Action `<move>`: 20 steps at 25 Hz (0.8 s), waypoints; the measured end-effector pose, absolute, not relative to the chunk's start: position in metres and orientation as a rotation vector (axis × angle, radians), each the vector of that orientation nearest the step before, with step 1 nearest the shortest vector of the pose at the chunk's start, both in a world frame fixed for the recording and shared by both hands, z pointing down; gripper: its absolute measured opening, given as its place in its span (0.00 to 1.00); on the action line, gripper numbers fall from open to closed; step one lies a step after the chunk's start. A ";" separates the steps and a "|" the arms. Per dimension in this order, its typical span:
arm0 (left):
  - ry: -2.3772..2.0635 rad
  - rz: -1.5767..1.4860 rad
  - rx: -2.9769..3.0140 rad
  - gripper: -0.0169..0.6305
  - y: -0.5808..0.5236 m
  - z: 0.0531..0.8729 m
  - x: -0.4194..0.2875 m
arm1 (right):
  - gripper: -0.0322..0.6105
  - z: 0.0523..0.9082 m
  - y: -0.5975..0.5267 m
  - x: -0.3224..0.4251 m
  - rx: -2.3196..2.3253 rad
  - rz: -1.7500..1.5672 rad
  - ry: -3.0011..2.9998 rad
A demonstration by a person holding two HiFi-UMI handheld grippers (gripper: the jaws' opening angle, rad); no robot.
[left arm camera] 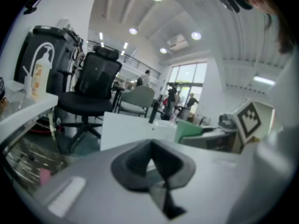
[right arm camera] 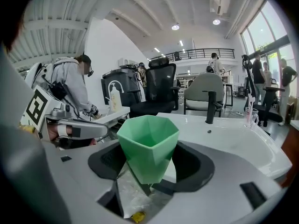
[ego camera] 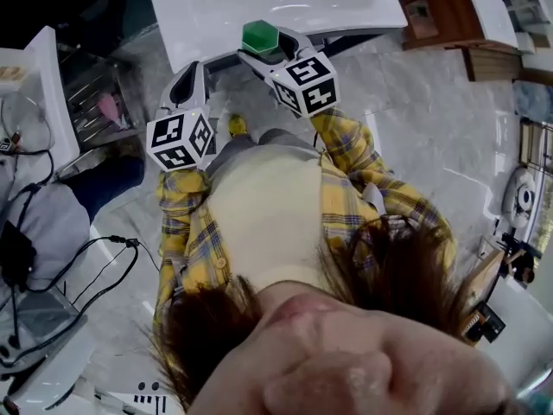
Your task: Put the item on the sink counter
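A green faceted cup [right arm camera: 147, 146] stands upright between the jaws of my right gripper [right arm camera: 148, 171], which is shut on it. In the head view the cup [ego camera: 259, 36] hangs at the near edge of the white sink counter [ego camera: 216, 11], and my right gripper [ego camera: 261, 52] reaches toward it. My left gripper [ego camera: 191, 72] is lower and to the left, off the counter. Its jaws meet with nothing between them in the left gripper view [left arm camera: 152, 160], where the cup [left arm camera: 189, 129] shows to the right. The basin [right arm camera: 233, 141] and a black faucet [right arm camera: 211, 106] lie beyond the cup.
A clear glass [right arm camera: 250, 118] stands at the counter's far right. A black office chair [left arm camera: 91, 94] and a soap bottle [left arm camera: 36, 80] on a white shelf are to the left. A wooden cabinet [ego camera: 436, 11] is right of the sink. Cables [ego camera: 52, 266] trail on the floor.
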State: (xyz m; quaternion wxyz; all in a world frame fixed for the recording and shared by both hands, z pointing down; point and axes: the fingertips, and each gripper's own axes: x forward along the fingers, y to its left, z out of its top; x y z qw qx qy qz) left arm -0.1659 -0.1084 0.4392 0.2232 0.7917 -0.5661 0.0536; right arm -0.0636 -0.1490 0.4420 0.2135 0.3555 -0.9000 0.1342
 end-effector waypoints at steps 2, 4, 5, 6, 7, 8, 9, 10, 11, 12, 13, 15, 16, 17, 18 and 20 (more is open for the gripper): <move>-1.571 0.141 2.172 0.04 -0.117 0.440 -0.173 | 0.53 0.442 -0.160 -0.069 0.987 0.372 -2.493; -1.581 0.138 2.158 0.04 -0.124 0.442 -0.178 | 0.53 0.443 -0.169 -0.072 0.977 0.373 -2.491; -1.586 0.138 2.150 0.04 -0.128 0.443 -0.180 | 0.52 0.444 -0.173 -0.073 0.971 0.373 -2.489; -1.590 0.137 2.143 0.04 -0.132 0.444 -0.181 | 0.53 0.445 -0.178 -0.074 0.966 0.372 -2.487; -1.594 0.137 2.135 0.04 -0.136 0.445 -0.182 | 0.52 0.446 -0.184 -0.074 0.963 0.371 -2.486; -1.599 0.138 2.128 0.04 -0.140 0.446 -0.183 | 0.53 0.447 -0.191 -0.074 0.961 0.373 -2.485; -1.604 0.141 2.122 0.04 -0.145 0.447 -0.184 | 0.53 0.448 -0.199 -0.075 0.959 0.375 -2.486; -1.611 0.143 2.118 0.04 -0.151 0.447 -0.185 | 0.53 0.448 -0.209 -0.075 0.958 0.375 -2.489; -1.619 0.146 2.114 0.04 -0.159 0.446 -0.187 | 0.53 0.448 -0.220 -0.076 0.958 0.372 -2.492; -1.628 0.149 2.111 0.04 -0.167 0.445 -0.189 | 0.53 0.447 -0.232 -0.076 0.960 0.369 -2.496; -1.640 0.150 2.105 0.04 -0.175 0.445 -0.192 | 0.52 0.447 -0.244 -0.078 0.960 0.367 -2.499; -1.665 0.144 2.089 0.04 -0.193 0.445 -0.198 | 0.53 0.448 -0.265 -0.082 0.948 0.363 -2.506; -1.676 0.141 2.082 0.04 -0.202 0.445 -0.201 | 0.52 0.449 -0.274 -0.084 0.938 0.359 -2.510; -1.686 0.140 2.077 0.04 -0.211 0.445 -0.202 | 0.53 0.451 -0.283 -0.085 0.929 0.356 -2.512; -1.695 0.139 2.075 0.04 -0.220 0.445 -0.201 | 0.53 0.452 -0.293 -0.085 0.923 0.356 -2.513; -1.707 0.137 2.072 0.04 -0.236 0.444 -0.199 | 0.53 0.456 -0.310 -0.084 0.911 0.358 -2.512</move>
